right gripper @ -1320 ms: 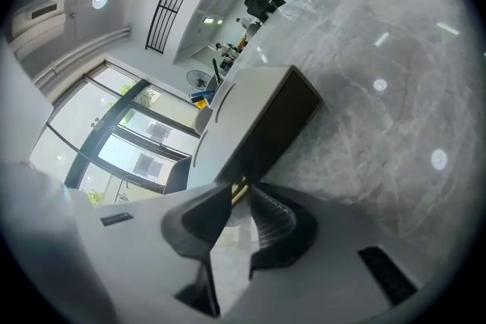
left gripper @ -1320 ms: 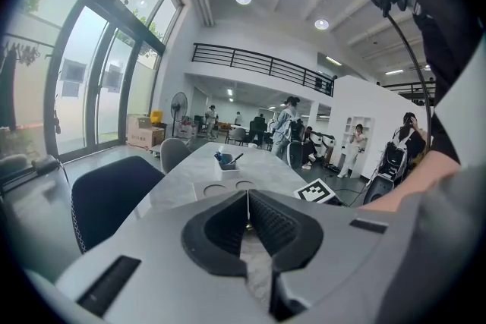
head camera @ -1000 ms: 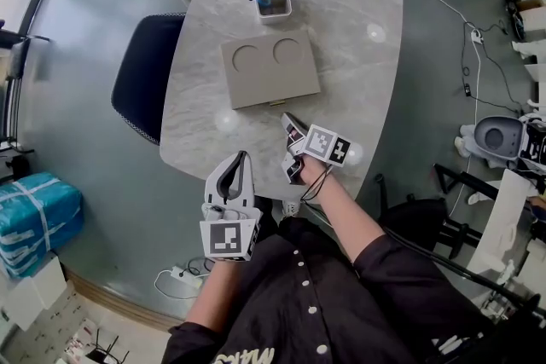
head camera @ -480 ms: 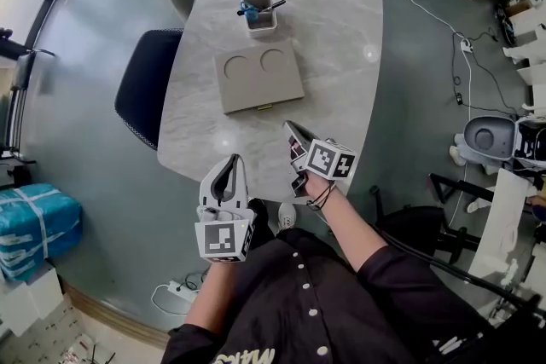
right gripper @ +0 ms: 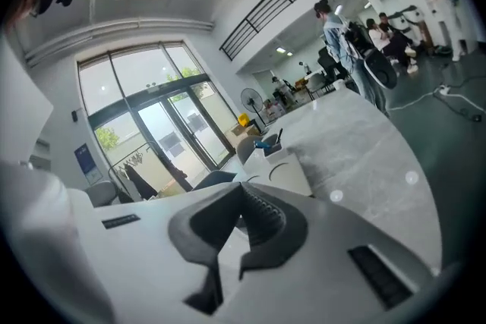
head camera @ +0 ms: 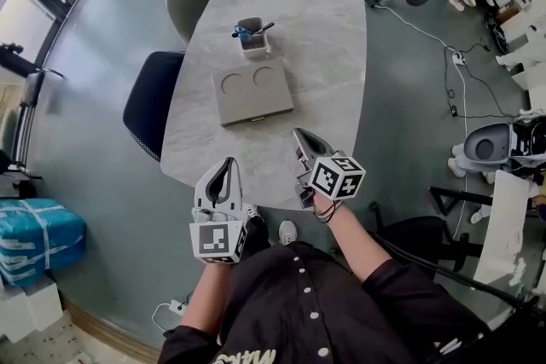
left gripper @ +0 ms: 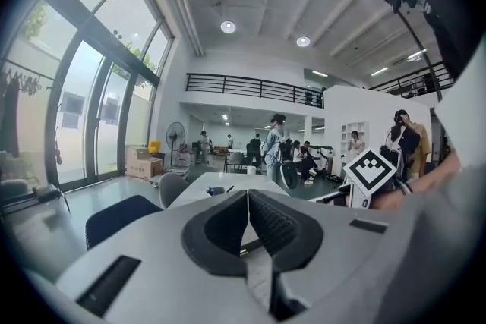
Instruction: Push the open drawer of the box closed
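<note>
Well, from the head view, your box [head camera: 252,92] lies flat near the middle of the worktop [head camera: 328,55], its two round recesses facing up, with a pen cup [head camera: 250,37] just beyond it. The drawer [head camera: 254,117] faces you. Only a small handle [head camera: 257,120] stands out from that near edge, so it looks pushed in, or very nearly so; whether a thin gap is left, you cannot tell from up here. Your left gripper [head camera: 229,161] hangs off the worktop's near edge and your right gripper [head camera: 299,133] over its near end, both well apart from the box.

In the left gripper view, the left gripper [left gripper: 247,198] has its fingers [left gripper: 228,224] clenched pad against pad with nothing between them. The worktop stretches away behind; the box is mostly hidden by the fingers.

In the right gripper view, the right gripper [right gripper: 243,192] is clenched on nothing as well. The box [right gripper: 287,169] sits ahead on the worktop, the pen cup [right gripper: 270,147] beyond it.

The push seems done. What is left, at most, is to check the drawer front is flush, and a closed fingertip against it would settle that.
</note>
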{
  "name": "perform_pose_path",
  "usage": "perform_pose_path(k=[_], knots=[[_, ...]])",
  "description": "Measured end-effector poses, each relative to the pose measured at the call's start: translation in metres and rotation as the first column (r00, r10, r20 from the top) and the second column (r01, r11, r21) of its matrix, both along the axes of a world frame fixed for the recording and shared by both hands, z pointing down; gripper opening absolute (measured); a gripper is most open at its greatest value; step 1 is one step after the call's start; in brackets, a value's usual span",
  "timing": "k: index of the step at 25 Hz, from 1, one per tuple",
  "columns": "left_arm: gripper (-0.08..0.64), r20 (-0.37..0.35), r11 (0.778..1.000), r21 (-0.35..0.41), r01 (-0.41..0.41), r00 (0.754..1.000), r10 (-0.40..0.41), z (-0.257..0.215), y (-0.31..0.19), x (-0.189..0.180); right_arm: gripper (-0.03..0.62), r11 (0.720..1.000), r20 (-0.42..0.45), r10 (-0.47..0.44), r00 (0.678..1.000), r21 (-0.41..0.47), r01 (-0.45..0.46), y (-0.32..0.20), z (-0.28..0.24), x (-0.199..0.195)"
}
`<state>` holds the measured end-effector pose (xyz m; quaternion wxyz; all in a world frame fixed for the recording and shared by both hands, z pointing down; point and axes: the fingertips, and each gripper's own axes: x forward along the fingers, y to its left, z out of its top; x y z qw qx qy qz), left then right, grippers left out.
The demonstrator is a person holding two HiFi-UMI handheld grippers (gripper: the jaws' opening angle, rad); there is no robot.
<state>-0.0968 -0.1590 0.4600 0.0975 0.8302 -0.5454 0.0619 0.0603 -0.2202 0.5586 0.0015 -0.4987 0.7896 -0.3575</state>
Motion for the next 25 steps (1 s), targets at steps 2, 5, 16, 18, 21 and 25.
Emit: perform_pose_path(k=[2,5,16,18,21,25], knots=[[0.017,0.004,1.000,0.016,0.002,1.000,-0.002,-0.009,0.002,0.000,-0.002,0.998,-0.035,-0.006,0.999,0.054,0.007,0.003,-0.019,0.005],[0.017,0.001,0.999,0.045,0.007,1.000,-0.007,-0.024,0.006,0.000,-0.003,0.991,-0.078,-0.008,0.997,0.133,0.018,0.011,-0.046,0.010],[0.017,-0.038,0.996,0.078,0.030,0.999,-0.027,-0.059,0.031,0.009,-0.003,0.937,-0.181,0.037,0.983,0.348,0.028,0.052,-0.122,0.015],[0.017,-0.042,0.995,0.090,0.039,0.998,-0.036,-0.064,0.034,0.008,-0.003,0.928,-0.169,0.036,0.985,0.371,0.029,0.058,-0.134,0.015],[0.017,-0.037,0.994,0.096,0.056,0.998,-0.053,-0.070,0.040,0.006,-0.003,0.911,-0.176,0.037,0.984,0.411,0.039,0.067,-0.152,0.018],[0.017,-0.033,0.991,0.108,0.081,0.996,-0.077,-0.077,0.043,0.003,-0.003,0.887,-0.215,0.048,0.976,0.458,0.057,0.072,-0.167,0.022]])
